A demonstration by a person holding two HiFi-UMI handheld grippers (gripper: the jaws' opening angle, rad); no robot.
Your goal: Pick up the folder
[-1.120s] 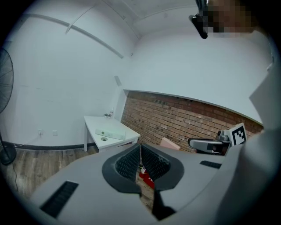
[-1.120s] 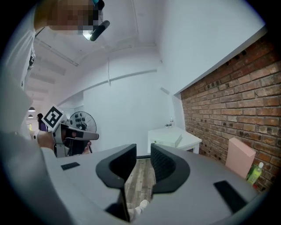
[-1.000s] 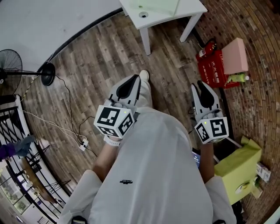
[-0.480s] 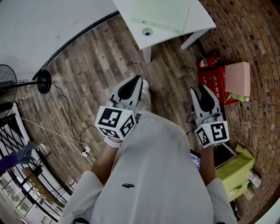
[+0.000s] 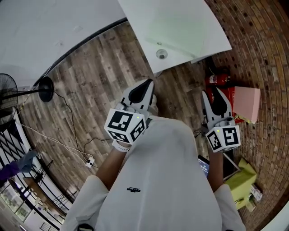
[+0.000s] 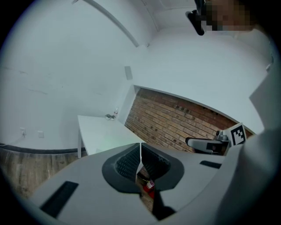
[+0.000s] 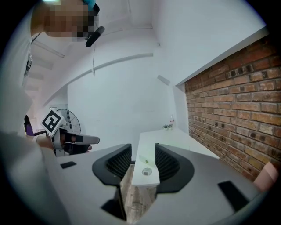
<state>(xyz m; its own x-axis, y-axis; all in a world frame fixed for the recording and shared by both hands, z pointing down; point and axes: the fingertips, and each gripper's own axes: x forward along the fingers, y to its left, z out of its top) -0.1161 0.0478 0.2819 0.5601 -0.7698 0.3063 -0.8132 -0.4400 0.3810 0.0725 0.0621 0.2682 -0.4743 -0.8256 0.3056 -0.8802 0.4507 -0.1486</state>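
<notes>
A faint pale-green folder (image 5: 178, 29) lies flat on the white table (image 5: 135, 13) ahead of me; it is hard to make out against the top. My left gripper (image 5: 146, 84) is held out level short of the table's near edge, its jaws pressed together and empty. My right gripper (image 5: 216, 93) is beside it on the right, also short of the table, and its jaws are opening with nothing between them. In the right gripper view, the right gripper (image 7: 142, 160) frames the table's near corner (image 7: 145, 178). The left gripper (image 6: 140, 158) shows its pads touching.
A round cable hole (image 5: 161, 54) sits near the table's front edge. By the brick wall on the right are a fire extinguisher (image 5: 219, 80), a pink box (image 5: 247, 103) and a yellow-green box (image 5: 239, 178). A fan base (image 5: 45, 88) and a power strip (image 5: 89, 160) with cables lie on the left.
The table has drawn closer and larger in the head view as the person walks towards it with both grippers held out. The right jaws have spread a little.
</notes>
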